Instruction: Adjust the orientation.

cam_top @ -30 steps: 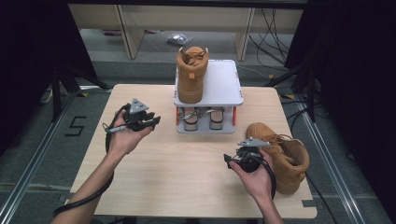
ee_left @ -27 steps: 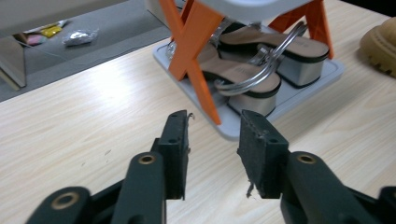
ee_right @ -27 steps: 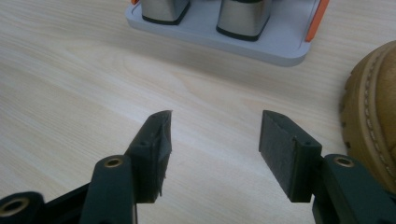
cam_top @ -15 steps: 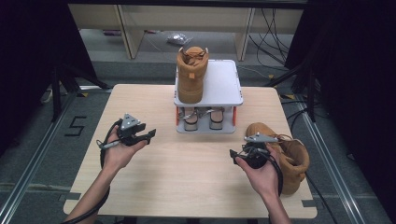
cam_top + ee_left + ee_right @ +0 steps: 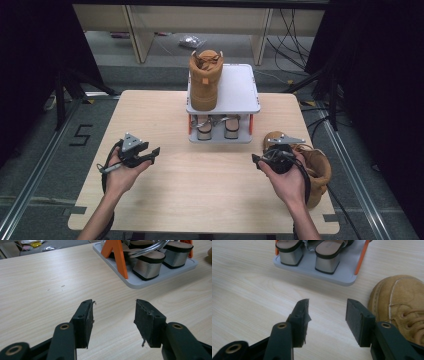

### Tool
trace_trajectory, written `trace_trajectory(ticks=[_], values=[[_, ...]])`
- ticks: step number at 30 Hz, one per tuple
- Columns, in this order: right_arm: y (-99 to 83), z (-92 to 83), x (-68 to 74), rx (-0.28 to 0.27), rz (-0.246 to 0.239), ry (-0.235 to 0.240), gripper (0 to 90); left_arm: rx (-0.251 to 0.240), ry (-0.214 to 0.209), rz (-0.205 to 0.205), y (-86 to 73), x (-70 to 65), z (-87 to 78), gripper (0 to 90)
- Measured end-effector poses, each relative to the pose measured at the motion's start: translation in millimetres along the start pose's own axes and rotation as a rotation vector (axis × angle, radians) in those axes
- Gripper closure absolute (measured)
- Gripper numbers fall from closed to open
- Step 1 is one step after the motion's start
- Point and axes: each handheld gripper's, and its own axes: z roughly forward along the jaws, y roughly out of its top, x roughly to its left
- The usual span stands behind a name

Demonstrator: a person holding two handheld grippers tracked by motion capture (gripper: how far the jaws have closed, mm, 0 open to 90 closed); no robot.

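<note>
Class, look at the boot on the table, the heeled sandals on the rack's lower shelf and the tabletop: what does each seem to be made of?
Boot: tan suede or nubuck, by its matte, napped look.
Heeled sandals: block heels with a brushed metallic sheen, possibly foil-wrapped.
Tabletop: pale wood or wood-look laminate, showing printed-looking grain.

A grey two-tier rack [image 5: 245, 95] stands at the far side of a light wooden table [image 5: 200, 190], silver block-heeled sandals [image 5: 214, 127] on its lower shelf. On the floor beyond lies what may be a crumpled plastic bag [image 5: 191, 41].
</note>
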Motion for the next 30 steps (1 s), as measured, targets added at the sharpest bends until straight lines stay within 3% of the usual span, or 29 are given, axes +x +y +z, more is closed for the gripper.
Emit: trace_trajectory(ticks=[3, 4, 6, 9, 12, 15, 17, 18, 19, 22, 23, 29, 30], values=[[5.7, -5.5, -6.5, -0.005, -0.034, -0.011, 56.0, 0.002, 0.005, -0.007, -3.7, 0.2, 0.3, 48.6], [7.0, -7.0, -8.5, -0.004, -0.032, -0.008, 56.5, 0.009, 0.013, -0.011, -4.7, -0.1, 0.4, 48.6], [8.8, -9.7, -9.0, 0.011, 0.023, -0.013, 57.3, 0.011, 0.010, -0.016, -6.6, -0.1, 1.7, 48.6], [13.7, -13.1, -21.4, 0.017, -0.007, -0.026, 58.1, 0.009, 0.010, -0.020, -7.8, 0.1, 3.2, 48.5], [17.4, -18.2, -25.9, 0.016, 0.032, -0.050, 58.9, 0.009, 0.009, -0.025, -8.5, -0.4, 4.0, 48.4], [20.4, -22.1, -37.3, 0.014, 0.006, -0.058, 59.6, 0.011, 0.010, -0.027, -9.1, -2.1, 4.0, 48.3], [21.4, -25.2, -43.2, 0.017, 0.000, -0.058, 59.7, 0.008, 0.006, -0.027, -9.8, -2.6, 3.7, 48.3], [22.4, -28.2, -44.7, 0.030, 0.026, -0.076, 59.7, 0.012, 0.005, -0.025, -10.0, -2.5, 3.4, 48.3], [22.5, -29.5, -50.4, 0.023, 0.007, -0.070, 59.7, 0.013, 0.004, -0.025, -10.3, -2.6, 3.3, 48.3], [23.1, -35.2, -58.7, 0.027, 0.036, -0.101, 59.5, 0.014, 0.006, -0.027, -11.2, -2.2, 3.4, 48.3], [22.9, -38.4, -58.8, 0.039, 0.083, -0.114, 59.5, 0.013, 0.006, -0.028, -11.7, -2.2, 3.8, 48.2], [22.5, -50.9, -79.9, 0.026, 0.130, -0.164, 58.6, 0.015, 0.007, -0.035, -12.5, -3.2, 4.9, 48.1], [22.0, -54.6, -86.2, 0.022, 0.112, -0.169, 58.4, 0.011, 0.005, -0.034, -12.9, -3.3, 5.4, 48.1]])
